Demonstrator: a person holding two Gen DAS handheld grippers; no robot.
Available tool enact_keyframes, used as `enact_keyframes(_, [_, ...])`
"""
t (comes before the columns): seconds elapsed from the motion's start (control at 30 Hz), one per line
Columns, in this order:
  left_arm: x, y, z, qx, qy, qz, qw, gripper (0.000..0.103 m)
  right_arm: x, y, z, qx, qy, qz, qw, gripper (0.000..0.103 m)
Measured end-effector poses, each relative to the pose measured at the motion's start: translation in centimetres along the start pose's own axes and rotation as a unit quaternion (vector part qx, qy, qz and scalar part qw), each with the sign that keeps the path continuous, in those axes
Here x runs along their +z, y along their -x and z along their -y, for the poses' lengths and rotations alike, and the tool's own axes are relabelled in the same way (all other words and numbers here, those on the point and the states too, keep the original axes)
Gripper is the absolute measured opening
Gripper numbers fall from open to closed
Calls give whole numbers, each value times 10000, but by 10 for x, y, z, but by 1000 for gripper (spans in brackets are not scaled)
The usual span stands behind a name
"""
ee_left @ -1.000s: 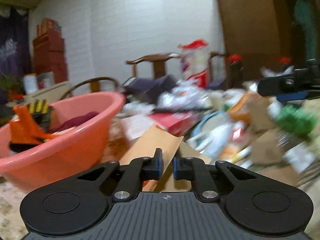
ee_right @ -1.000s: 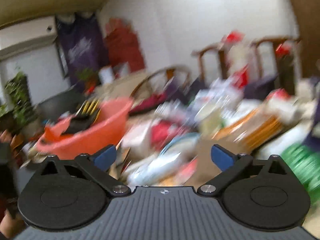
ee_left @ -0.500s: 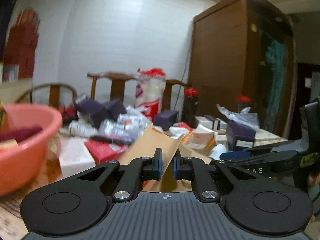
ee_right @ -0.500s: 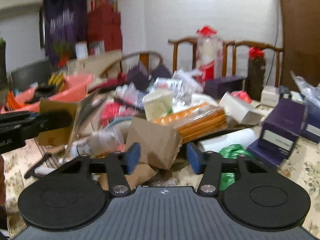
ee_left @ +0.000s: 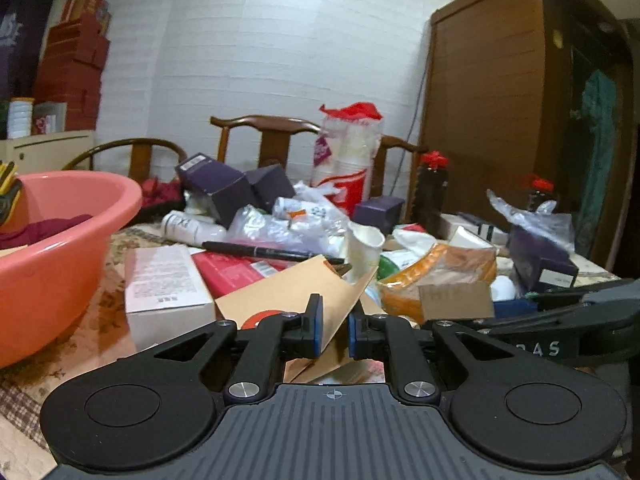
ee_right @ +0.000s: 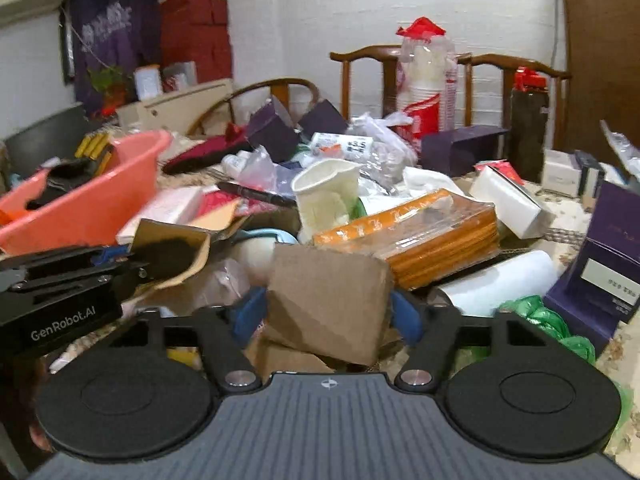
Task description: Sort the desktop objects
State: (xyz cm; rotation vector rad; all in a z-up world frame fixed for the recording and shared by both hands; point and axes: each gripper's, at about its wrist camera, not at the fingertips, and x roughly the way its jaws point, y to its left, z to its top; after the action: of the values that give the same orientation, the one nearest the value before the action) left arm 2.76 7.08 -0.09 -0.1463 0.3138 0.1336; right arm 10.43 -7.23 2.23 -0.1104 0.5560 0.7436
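Note:
My left gripper [ee_left: 334, 332] is shut on a tan paper envelope [ee_left: 288, 296] and holds it just above the clutter. In the right wrist view the same gripper [ee_right: 136, 266] comes in from the left with the envelope's bent flap [ee_right: 172, 248]. My right gripper [ee_right: 326, 312] straddles a brown cardboard piece [ee_right: 332, 300] that stands in the pile. Its jaws are opening, with the blue pads [ee_right: 250, 312] at the cardboard's two side edges and no clear press. A pink basin [ee_left: 60, 248] holding cloth and gloves sits at the left.
The table is heaped with things: a paper cup [ee_right: 326, 196], an orange packet [ee_right: 420, 232], a black pen [ee_left: 272, 252], a white box [ee_left: 164, 284], purple boxes [ee_right: 608, 272], a green bag [ee_right: 536, 312]. Wooden chairs [ee_left: 260, 136] stand behind, and a brown wardrobe [ee_left: 500, 100] at the right.
The left gripper swung right and kept the envelope. The right gripper narrowed from wide, sank toward the pile and now has the cardboard piece between its fingers, a little wider than half a second ago.

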Motion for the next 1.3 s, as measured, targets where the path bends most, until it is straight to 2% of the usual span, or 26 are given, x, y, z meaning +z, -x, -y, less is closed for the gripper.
enact_keyframes(0.03, [0,1,-1,-4,26,10,10000,10,-2,2,0,-34,-11,7,10000,64])
enact_keyframes(0.07, [-1,1,-3,3,75,19,10000,11,-4,3,1,-57,-39,49,10000,58])
enact_keyframes(0.1, [-1,2,-5,-2,122,19,9999,16,-5,4,2,-64,-93,7,9999,38])
enact_keyframes(0.13, [-2,2,-6,-5,144,14,9999,23,-4,3,6,-13,-183,-90,9998,37])
enact_keyframes(0.2, [-3,2,-8,22,161,8,9999,27,-5,9,13,84,-384,-113,9992,33])
enact_keyframes(0.4, [-3,3,-11,-46,279,16,9996,32,-7,16,18,209,-485,-133,9985,30])
enact_keyframes(0.47, [-4,2,-11,-49,279,17,9996,32,-10,16,16,378,-543,12,9978,34])
enact_keyframes(0.5, [-4,2,-11,-54,286,16,9996,32,-12,15,15,433,-555,93,9975,47])
enact_keyframes(0.53, [-4,2,-11,-56,293,9,9996,35,-13,12,12,422,-521,90,9977,70])
enact_keyframes(0.57, [-4,2,-11,-51,308,6,9995,36,-14,10,10,350,-484,118,9981,77])
enact_keyframes(0.67, [-4,3,-11,-46,318,6,9995,36,-17,4,3,55,-228,263,9994,79])
enact_keyframes(0.8, [-4,3,-10,-28,309,15,9995,36,-17,2,5,-159,-336,357,9987,101])
enact_keyframes(0.83, [-4,3,-10,-19,302,24,9995,37,-17,3,5,-212,-340,402,9984,102])
enact_keyframes(0.97, [-4,3,-10,-8,276,28,9996,37,-15,2,-1,-220,-238,330,9989,102])
enact_keyframes(1.1, [-4,4,-11,-14,302,43,9995,37,-11,-6,-22,-486,385,99,9980,102])
enact_keyframes(1.17, [-4,4,-10,-15,308,46,9995,37,-10,-7,-30,-533,514,143,9972,101])
enact_keyframes(1.2, [-4,4,-10,-9,309,49,9995,37,-9,-7,-33,-519,474,169,9974,95])
enact_keyframes(1.27, [-4,4,-10,4,308,57,9995,38,-8,-10,-35,-709,341,-55,9969,62])
enact_keyframes(1.3, [-5,4,-10,2,317,56,9995,39,-8,-11,-35,-774,224,-143,9966,56])
